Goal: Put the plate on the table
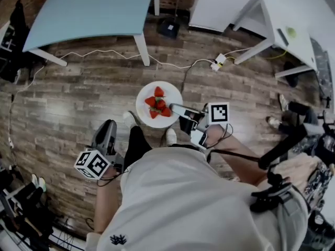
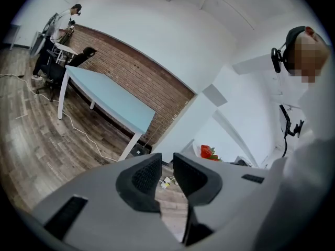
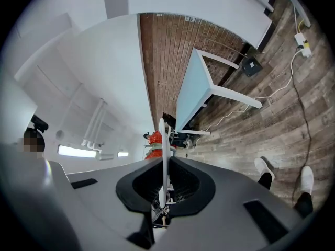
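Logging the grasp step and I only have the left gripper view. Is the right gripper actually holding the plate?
Observer: Yes. In the right gripper view the right gripper is shut on the plate, whose rim stands edge-on between the fingers.
Operator: Over the table yet?
Observer: No. The head view shows it above the wood floor, just ahead of the person's shoes. The blue table stands further ahead on the left.
Operator: Load?
Observer: Strawberries are piled at its centre, none near the rim.
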`<act>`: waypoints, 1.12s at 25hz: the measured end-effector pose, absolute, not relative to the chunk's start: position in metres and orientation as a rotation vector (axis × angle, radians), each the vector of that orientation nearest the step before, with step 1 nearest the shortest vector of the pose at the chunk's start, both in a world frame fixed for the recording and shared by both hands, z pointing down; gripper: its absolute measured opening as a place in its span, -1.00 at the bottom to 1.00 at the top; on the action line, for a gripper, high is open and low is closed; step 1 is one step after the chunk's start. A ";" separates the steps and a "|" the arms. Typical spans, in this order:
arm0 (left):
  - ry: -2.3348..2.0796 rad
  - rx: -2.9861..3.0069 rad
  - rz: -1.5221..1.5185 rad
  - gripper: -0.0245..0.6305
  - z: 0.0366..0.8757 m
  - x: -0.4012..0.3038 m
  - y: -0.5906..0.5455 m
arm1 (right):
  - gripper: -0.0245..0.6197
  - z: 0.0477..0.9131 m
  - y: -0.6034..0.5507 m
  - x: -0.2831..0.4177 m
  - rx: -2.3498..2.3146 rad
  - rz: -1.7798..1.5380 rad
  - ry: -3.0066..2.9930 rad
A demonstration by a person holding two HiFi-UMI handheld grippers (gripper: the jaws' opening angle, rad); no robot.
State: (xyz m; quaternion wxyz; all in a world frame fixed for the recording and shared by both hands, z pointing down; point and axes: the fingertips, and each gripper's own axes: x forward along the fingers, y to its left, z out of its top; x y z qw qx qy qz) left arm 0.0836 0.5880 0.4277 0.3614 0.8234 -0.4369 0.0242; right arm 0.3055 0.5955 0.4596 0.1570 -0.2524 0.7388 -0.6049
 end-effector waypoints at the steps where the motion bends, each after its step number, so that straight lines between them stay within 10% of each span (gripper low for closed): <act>1: -1.116 2.125 0.061 -0.70 0.429 0.085 0.578 | -0.85 0.459 0.588 0.305 -0.736 -1.742 2.109; 28: -1.055 2.236 0.087 -0.70 0.421 -0.081 0.235 | -0.85 0.444 0.225 0.137 -0.789 -1.739 2.079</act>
